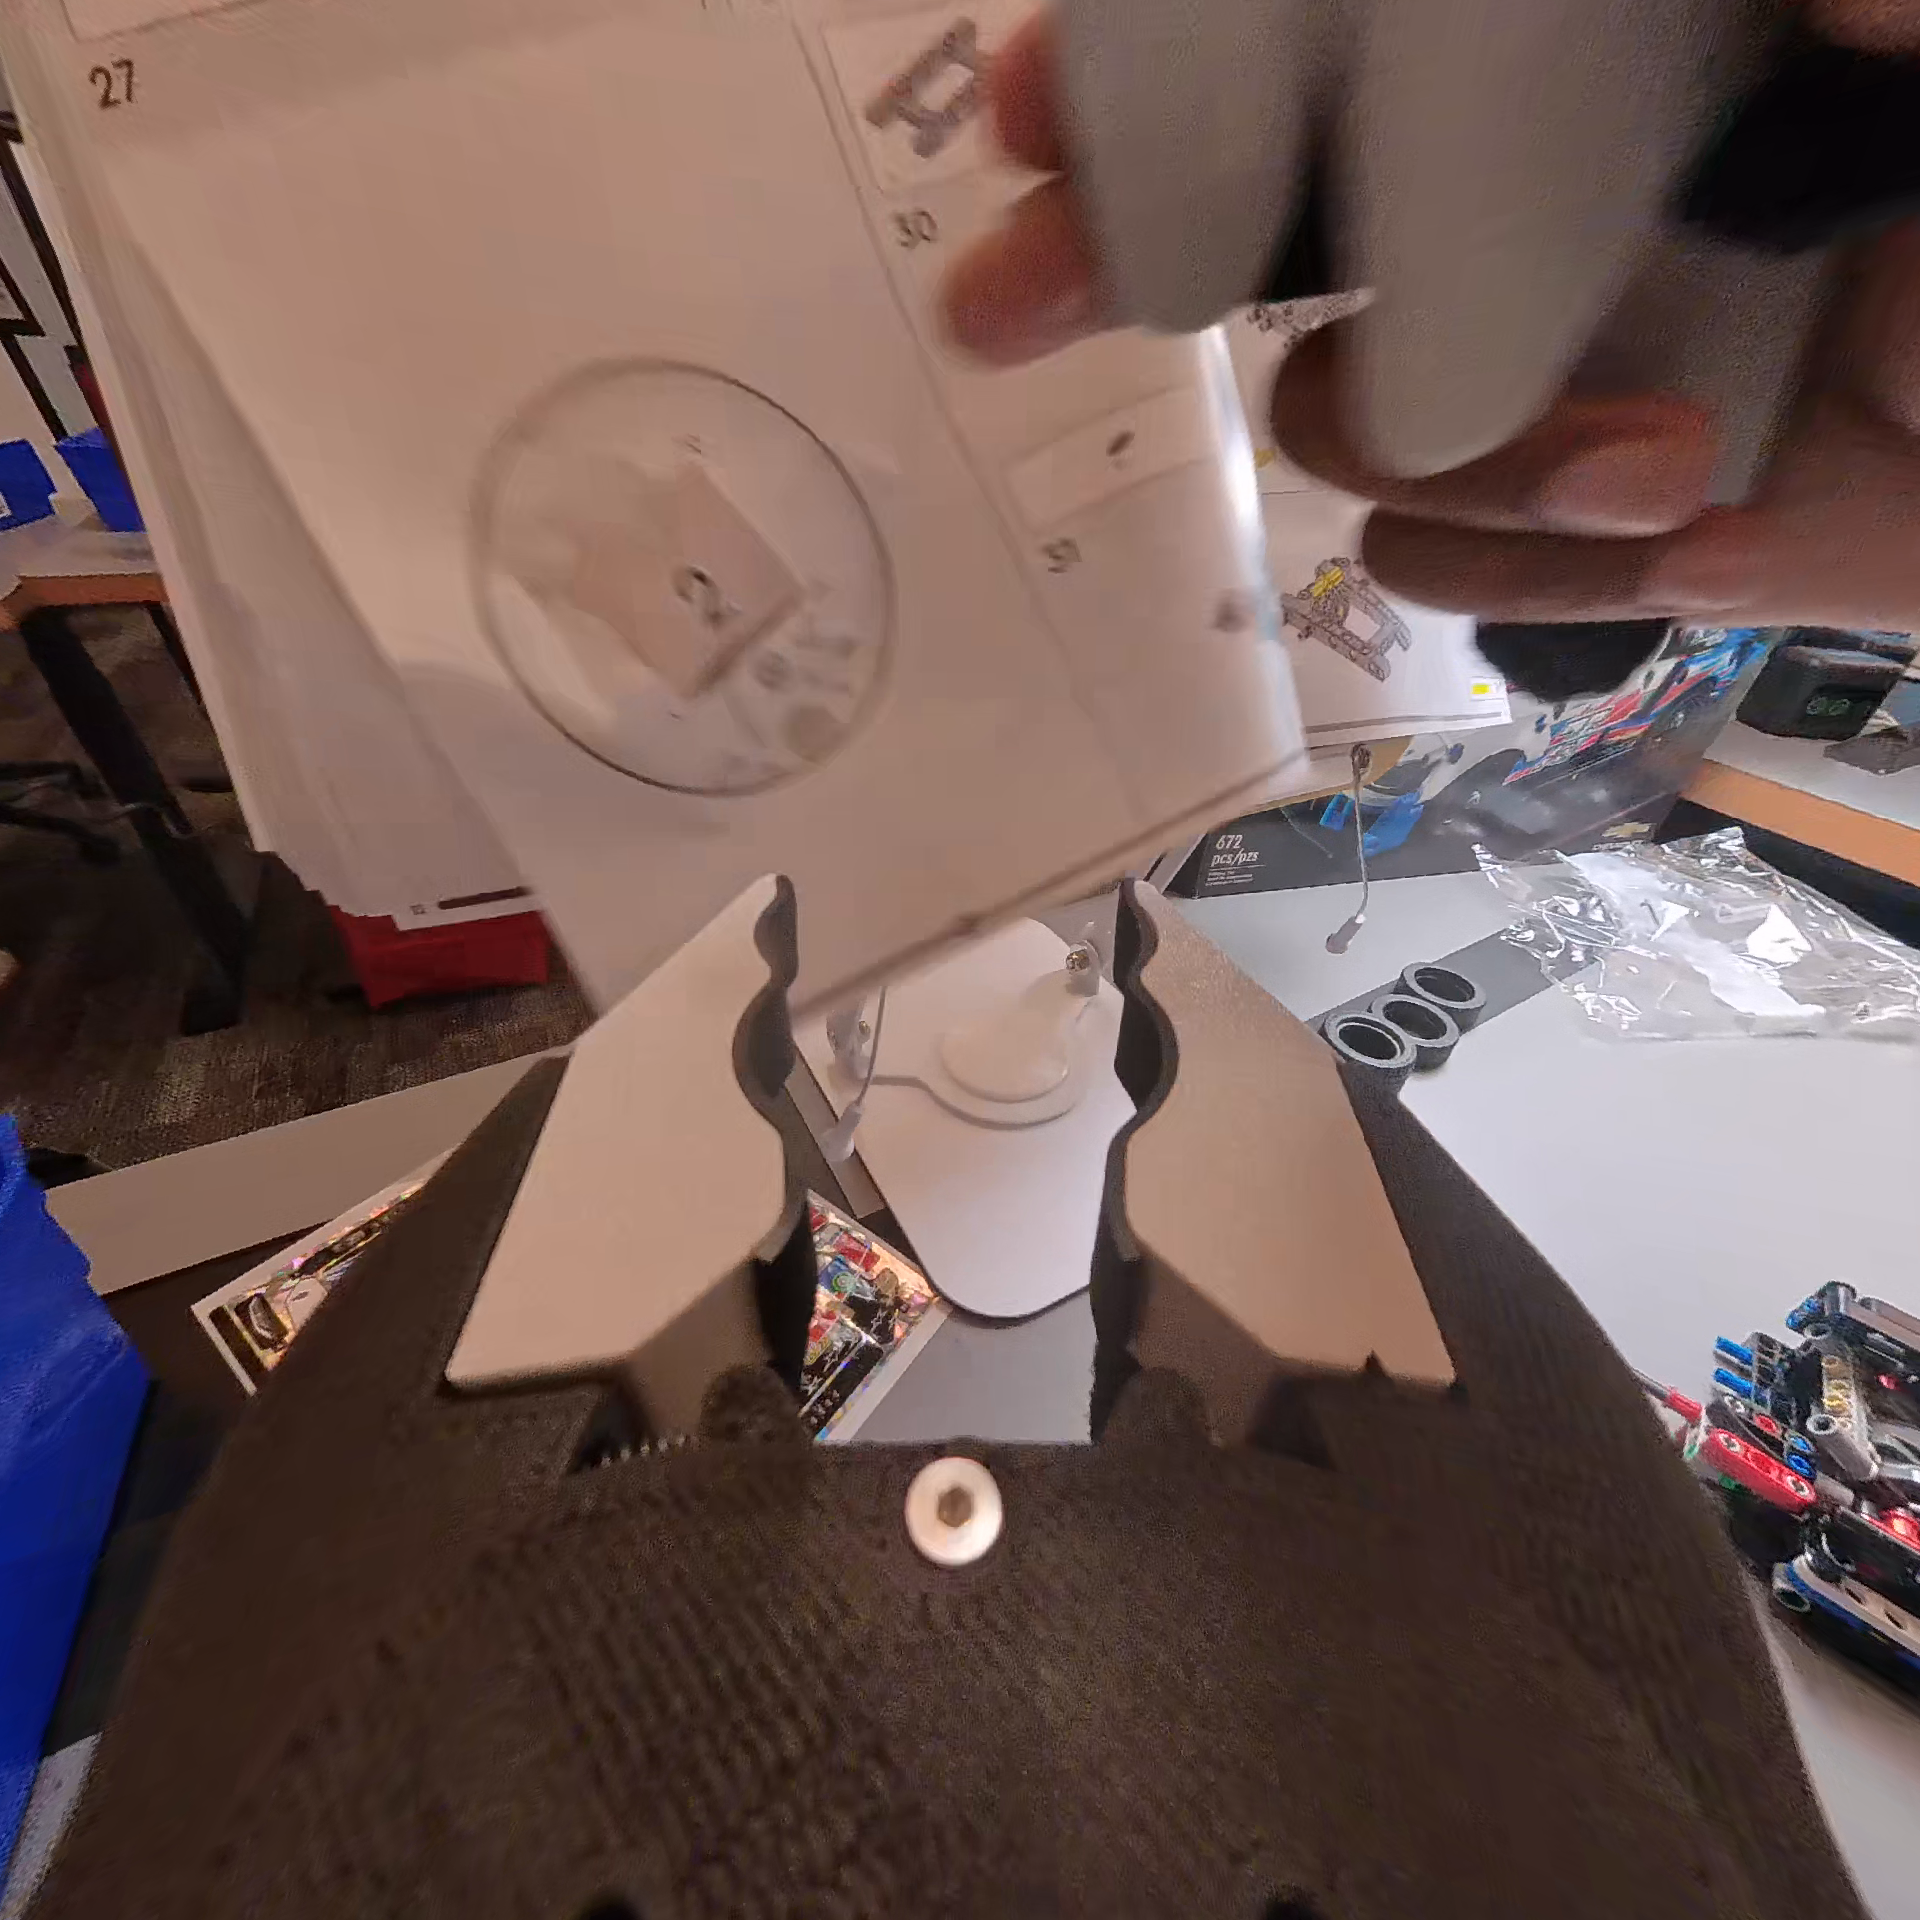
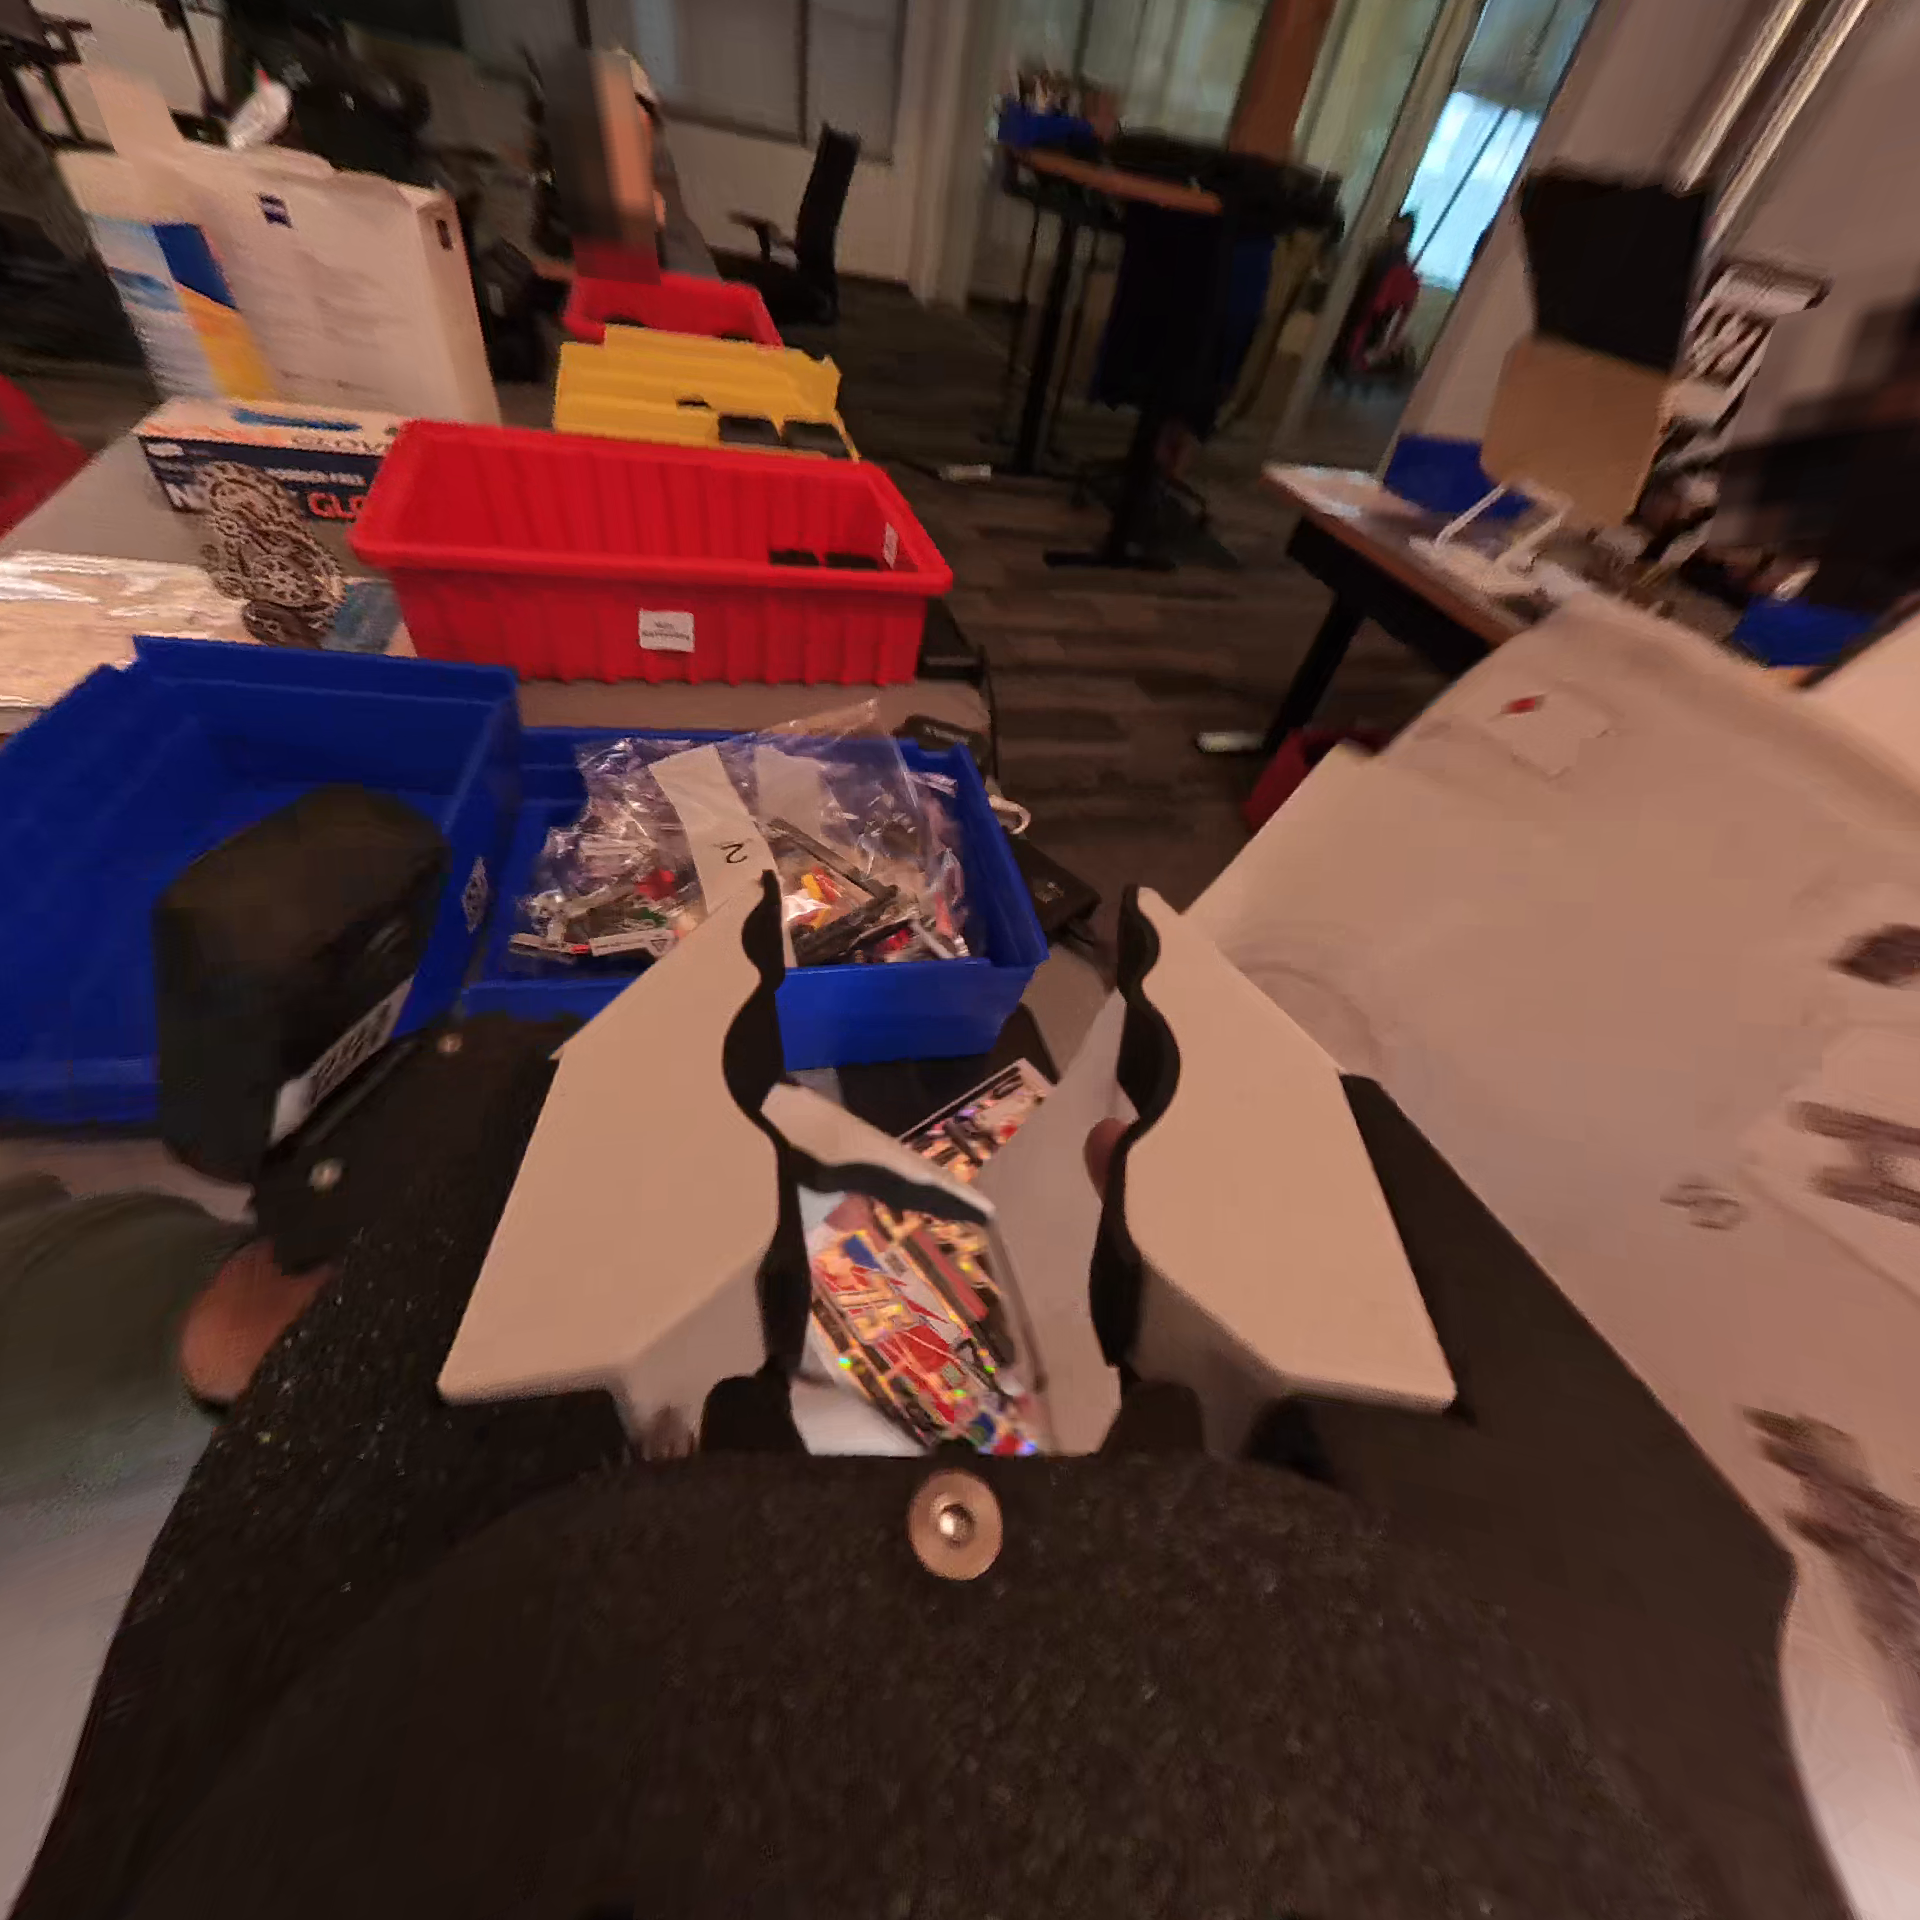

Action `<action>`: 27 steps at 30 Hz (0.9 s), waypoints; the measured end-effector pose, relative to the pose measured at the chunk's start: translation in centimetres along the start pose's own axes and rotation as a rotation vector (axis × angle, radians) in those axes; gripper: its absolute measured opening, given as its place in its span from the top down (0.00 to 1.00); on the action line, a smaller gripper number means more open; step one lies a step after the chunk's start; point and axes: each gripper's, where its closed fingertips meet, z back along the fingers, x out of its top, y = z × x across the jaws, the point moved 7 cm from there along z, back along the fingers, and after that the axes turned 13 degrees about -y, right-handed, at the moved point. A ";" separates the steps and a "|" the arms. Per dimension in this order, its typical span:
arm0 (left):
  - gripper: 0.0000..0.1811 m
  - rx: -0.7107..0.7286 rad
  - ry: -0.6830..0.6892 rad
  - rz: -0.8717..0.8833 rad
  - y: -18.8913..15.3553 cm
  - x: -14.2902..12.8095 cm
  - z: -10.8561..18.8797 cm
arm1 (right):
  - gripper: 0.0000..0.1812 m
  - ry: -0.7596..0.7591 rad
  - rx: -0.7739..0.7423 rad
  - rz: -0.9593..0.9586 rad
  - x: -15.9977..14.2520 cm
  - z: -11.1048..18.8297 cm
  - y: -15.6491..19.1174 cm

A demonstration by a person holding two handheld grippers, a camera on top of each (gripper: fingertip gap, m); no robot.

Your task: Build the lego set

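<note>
Your left gripper (image 1: 951,1049) gapes wide and empty, while the instruction booklet (image 1: 623,468) is lifted at twelve o'clock, likely for reading (a bare hand (image 1: 1558,416) pinches it at two). Your right gripper (image 2: 951,1081) is also spread, empty, above the sticker sheet (image 2: 914,1320); the half-built lego model (image 1: 1808,1455) waits at four o'clock.

I saw the white instruction booklet (image 1: 582,499) held up open and tilted, blurred, while the half-built, multicoloured lego model (image 1: 1829,1475) lay on the counter (image 1: 1558,1164) and three black tyres (image 1: 1403,1023) sat together farther back.
</note>
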 end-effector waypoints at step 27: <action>0.68 0.001 0.107 0.946 2.5 -6.9 1.2 | 0.93 0.611 -0.376 0.608 -8.5 4.9 -6.9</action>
